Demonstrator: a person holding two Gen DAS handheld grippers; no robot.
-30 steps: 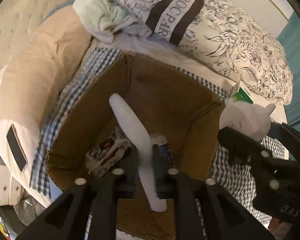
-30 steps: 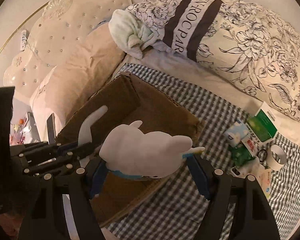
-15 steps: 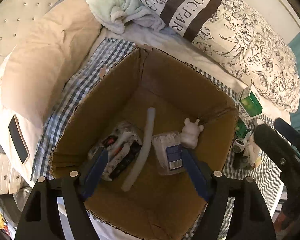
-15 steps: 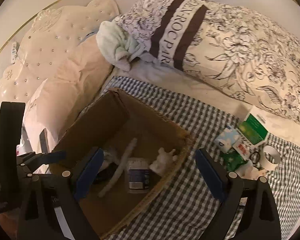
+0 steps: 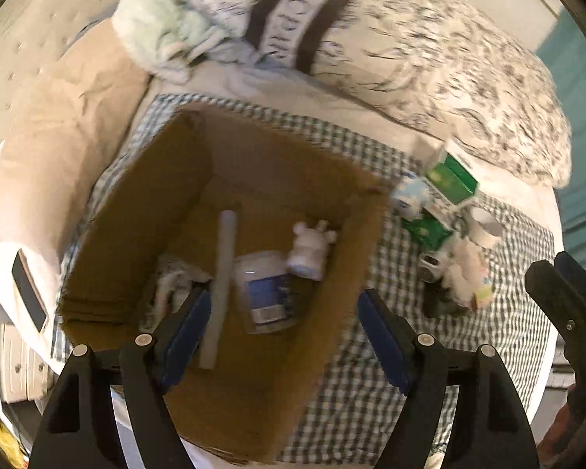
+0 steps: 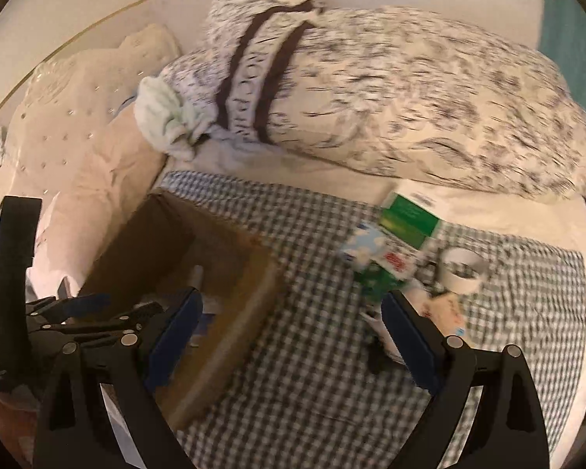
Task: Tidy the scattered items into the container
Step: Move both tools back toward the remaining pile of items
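My left gripper [image 5: 283,336] and right gripper [image 6: 293,342] both gape wide, empty. Cardboard box [image 5: 168,203] on checked bedspread [image 5: 508,312] (blurred); green carton [image 5: 451,179] beside box, floral pillow [image 6: 410,109] behind.

Two black plastic grippers are seen, each built from angular, matte, ribbed arms that fork into two fingers. The left gripper [image 5: 283,336] is fitted with blue pads on the inner faces of its fingers [image 5: 183,334], and round silver screw heads are set along the black arms, two on each side. The right gripper [image 6: 293,346] is made the same way: blue pads on the inner faces of the fingers [image 6: 410,346], and silver screws on the arms behind them. In the right wrist view, a curved black housing is seen on the left gripper, with faint pale lettering near its lower edge that cannot be read.
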